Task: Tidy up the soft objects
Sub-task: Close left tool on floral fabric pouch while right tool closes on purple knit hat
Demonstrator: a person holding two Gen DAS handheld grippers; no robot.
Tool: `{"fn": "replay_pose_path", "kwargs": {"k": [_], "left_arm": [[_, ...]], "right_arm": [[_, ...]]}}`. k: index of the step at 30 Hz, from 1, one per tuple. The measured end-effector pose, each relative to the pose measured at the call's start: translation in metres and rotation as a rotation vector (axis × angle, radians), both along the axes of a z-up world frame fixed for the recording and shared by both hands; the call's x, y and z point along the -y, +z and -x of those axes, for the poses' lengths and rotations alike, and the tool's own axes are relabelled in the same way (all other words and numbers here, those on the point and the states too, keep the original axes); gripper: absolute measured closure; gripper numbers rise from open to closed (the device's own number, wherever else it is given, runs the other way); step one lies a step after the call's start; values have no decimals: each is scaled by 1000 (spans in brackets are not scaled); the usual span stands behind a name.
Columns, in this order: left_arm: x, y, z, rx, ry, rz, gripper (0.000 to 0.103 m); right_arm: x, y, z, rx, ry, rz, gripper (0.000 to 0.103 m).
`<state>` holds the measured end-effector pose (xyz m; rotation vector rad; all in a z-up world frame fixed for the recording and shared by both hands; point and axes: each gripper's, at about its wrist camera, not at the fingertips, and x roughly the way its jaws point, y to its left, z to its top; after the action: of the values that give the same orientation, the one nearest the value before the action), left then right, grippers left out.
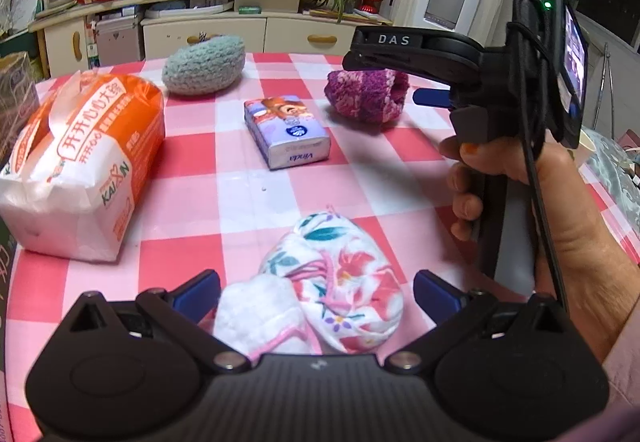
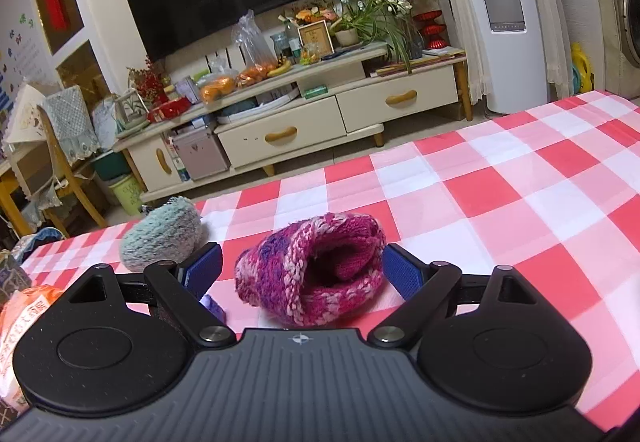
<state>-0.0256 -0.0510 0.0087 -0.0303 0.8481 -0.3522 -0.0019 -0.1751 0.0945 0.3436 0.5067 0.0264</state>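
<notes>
A floral towel bundle (image 1: 336, 282) lies on the checked tablecloth between the fingers of my open left gripper (image 1: 316, 292). A pink-purple knitted piece (image 1: 366, 94) lies at the back right; in the right wrist view it (image 2: 316, 266) sits between the fingers of my open right gripper (image 2: 304, 270), which also shows in the left wrist view (image 1: 430, 96). A grey-green knitted piece (image 1: 204, 64) lies at the back; the right wrist view (image 2: 162, 234) shows it to the left. A small tissue pack (image 1: 286, 130) lies mid-table. A large orange tissue bag (image 1: 76, 162) lies at the left.
The red-and-white checked tablecloth (image 1: 248, 202) covers the table. Beyond the far edge stands a cream TV cabinet (image 2: 304, 114) with fruit, plants and a television. A chair (image 2: 60, 146) stands at the left, and a washing machine (image 2: 624, 22) at the far right.
</notes>
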Motion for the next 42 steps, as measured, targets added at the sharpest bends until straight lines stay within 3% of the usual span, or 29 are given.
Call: {"fn": "replay_pose_path", "kwargs": {"k": [6,15,18,23,42], "left_arm": [[-2,-3,-5,-21,1,11,2],[1,-2,-9,-9,-23,0,8],[2,0,-7,-5,-27,7,14],[0,2,-6,-4,-35,30,34],[-8,4,3,-24,2,56,39]], "right_arm": [[0,-11,-14,-66,2,-30,0],[-5,-16,-18,-62,7,-68,0],[-2,-14,-14,-54,3,-75,0],[-1,-14,-10,-41,24,-70,1],[-5,-9,10,0,51,24,37]]}}
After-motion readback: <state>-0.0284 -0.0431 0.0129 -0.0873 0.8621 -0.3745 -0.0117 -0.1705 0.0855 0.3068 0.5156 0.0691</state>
